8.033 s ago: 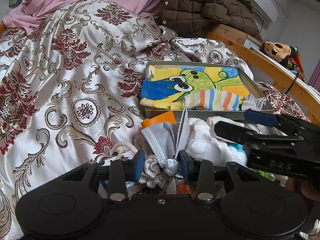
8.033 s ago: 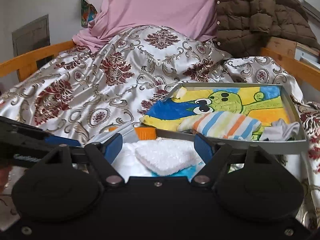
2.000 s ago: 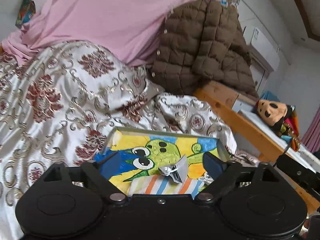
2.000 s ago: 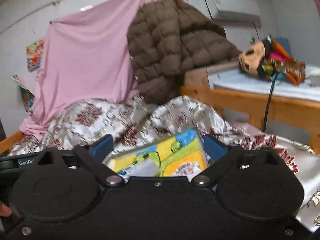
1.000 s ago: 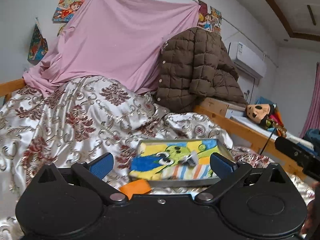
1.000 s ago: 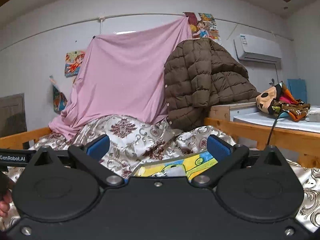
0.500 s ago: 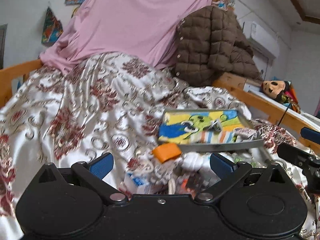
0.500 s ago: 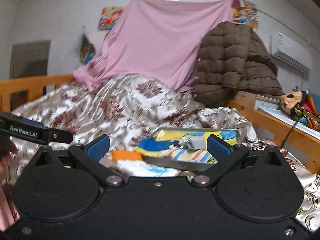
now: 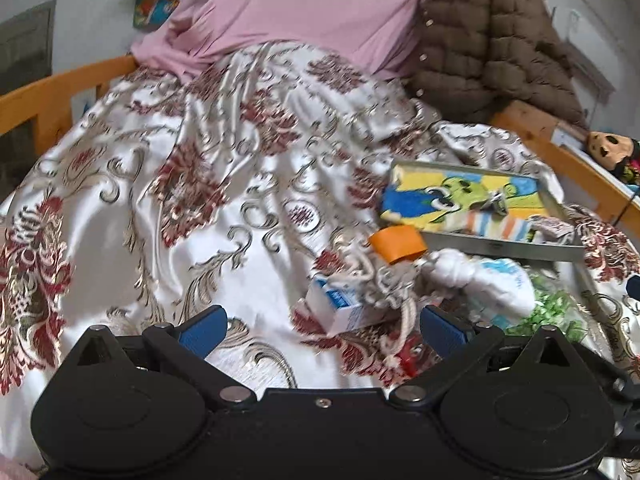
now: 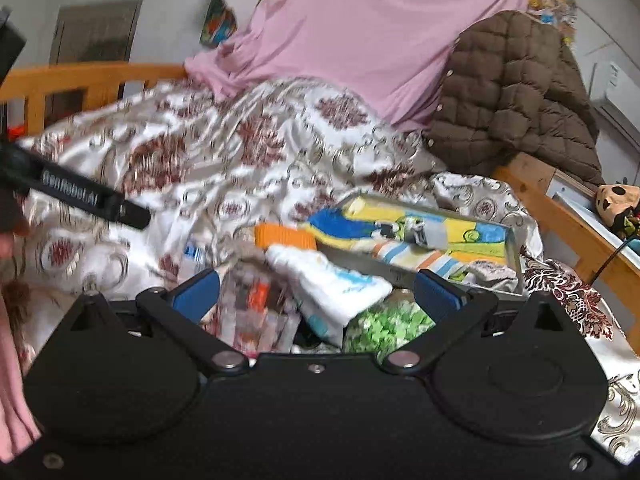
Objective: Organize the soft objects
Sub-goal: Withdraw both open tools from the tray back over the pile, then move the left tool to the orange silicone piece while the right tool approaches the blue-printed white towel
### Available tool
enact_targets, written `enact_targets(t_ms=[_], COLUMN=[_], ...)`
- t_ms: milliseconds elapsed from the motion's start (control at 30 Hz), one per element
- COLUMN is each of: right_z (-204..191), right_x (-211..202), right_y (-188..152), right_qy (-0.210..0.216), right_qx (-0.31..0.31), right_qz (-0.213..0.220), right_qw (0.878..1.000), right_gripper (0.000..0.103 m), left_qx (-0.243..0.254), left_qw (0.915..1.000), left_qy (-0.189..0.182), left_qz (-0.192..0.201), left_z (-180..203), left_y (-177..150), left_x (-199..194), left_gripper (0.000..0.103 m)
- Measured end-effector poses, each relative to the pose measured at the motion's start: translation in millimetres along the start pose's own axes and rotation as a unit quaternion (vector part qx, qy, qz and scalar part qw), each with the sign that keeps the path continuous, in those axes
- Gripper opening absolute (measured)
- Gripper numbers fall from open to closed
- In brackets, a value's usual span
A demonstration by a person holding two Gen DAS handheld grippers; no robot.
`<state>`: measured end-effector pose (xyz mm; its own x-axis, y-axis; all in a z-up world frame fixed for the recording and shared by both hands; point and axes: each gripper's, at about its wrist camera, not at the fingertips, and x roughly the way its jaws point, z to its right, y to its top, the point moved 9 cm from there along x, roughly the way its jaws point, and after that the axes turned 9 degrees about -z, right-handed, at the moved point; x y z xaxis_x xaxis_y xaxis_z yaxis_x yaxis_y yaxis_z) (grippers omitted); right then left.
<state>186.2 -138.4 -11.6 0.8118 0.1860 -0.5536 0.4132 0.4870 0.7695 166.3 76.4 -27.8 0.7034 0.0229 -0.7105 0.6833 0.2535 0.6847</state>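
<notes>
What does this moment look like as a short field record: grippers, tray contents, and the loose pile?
left gripper: open, empty
right gripper: open, empty
tray: on the bedspread, lined with a cartoon cloth
in tray: striped cloth, small grey item
loose pile: in front of tray; orange piece, white cloth, green item, small blue-and-white box
</notes>
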Motion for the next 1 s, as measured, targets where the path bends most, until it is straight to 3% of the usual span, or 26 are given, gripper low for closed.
enact_targets(t_ms=[467, 867, 1000], right_z=[-17.2, -14.3, -7.5], right_x=[16.1, 43.3, 57.8], right_y=[-15.9, -5.3, 0.3], right_qy=[0.005, 0.025, 0.009], right_qx=[-0.045, -0.051, -0.065], right_qz=[-0.06, -0.06, -0.052], right_qw=[0.997, 0.997, 0.997], right_gripper=[0.102, 0.102, 0.102], left_qx=[-0.001, 0.016, 0.025], left_qw=[0.9979, 0.9969, 0.9971], left_qy=[0.03, 0.013, 0.014], left_qz=[-0.058, -0.076, -0.071], left_z=[-4.8, 7.5, 10.4], left_y=[-12.1, -10.1, -2.7], left_x=[19.1, 32.0, 39.2], left_gripper=[0.102, 0.102, 0.102])
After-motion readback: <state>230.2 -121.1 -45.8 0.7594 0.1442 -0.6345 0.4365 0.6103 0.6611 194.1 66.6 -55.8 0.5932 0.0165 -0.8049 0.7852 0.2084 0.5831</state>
